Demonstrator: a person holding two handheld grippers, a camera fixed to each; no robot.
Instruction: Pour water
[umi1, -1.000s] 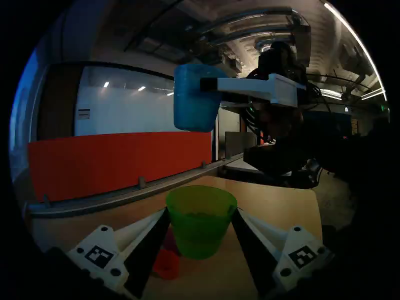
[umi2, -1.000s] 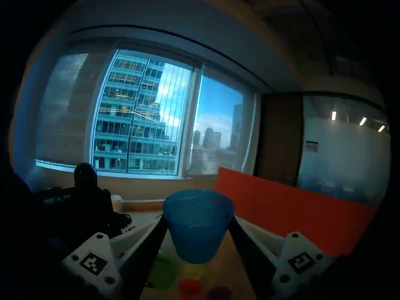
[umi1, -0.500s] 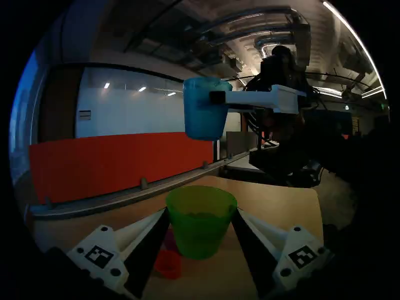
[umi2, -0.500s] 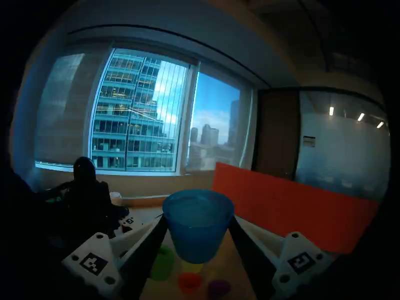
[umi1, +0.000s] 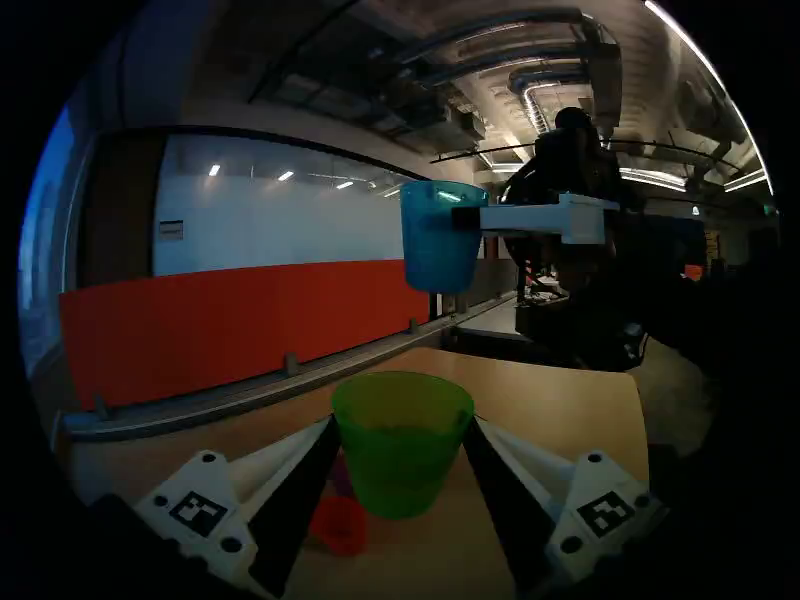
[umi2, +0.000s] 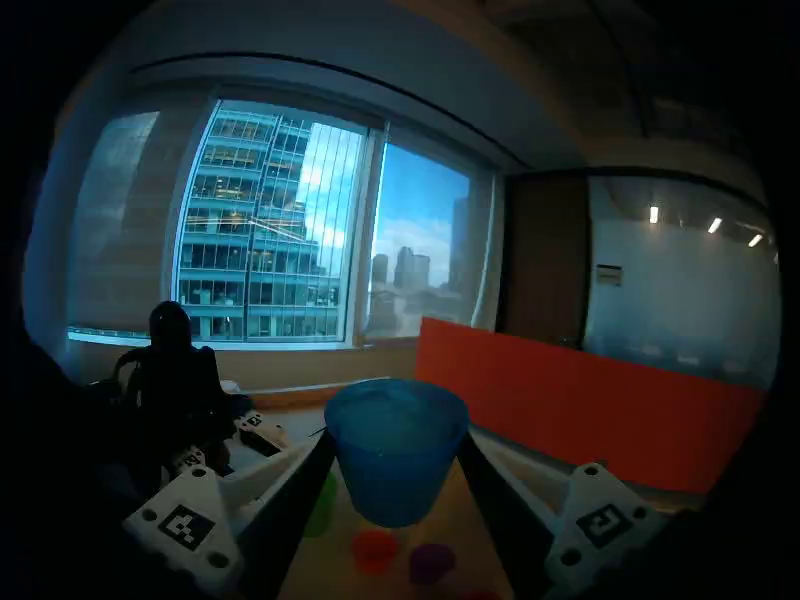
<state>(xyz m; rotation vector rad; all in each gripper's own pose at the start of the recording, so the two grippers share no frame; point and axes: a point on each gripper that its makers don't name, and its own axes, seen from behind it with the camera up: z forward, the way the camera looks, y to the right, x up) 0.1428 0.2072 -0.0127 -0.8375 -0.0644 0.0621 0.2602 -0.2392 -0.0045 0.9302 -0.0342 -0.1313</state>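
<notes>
In the left gripper view, a small red cup (umi1: 338, 522) is seen on the wooden table (umi1: 560, 400) at about 7 o'clock from the left gripper (umi1: 400, 432). Its two fingers are pressed against the sides of the green cup (umi1: 402, 455), which is gripped upright with its mouth facing up. What the green cup holds cannot be made out. Up at 1 o'clock from the green cup, raised and well apart from it, the blue cup (umi1: 440, 235) is held level by the right gripper (umi1: 540, 215), which reaches in from 3 o'clock. In the right gripper view the blue cup is clamped between both fingers; its long axis is vertical and no tilt is seen, and a pale surface inside its rim may be water, though that cannot be told for certain. The coming move is judged to turn on one relation — the blue cup is higher than the green one but is not yet placed over its mouth. It would need to be brought back toward 7 o'clock, above the green rim, before it is tipped — otherwise water would likely be spilled onto the table.
</notes>
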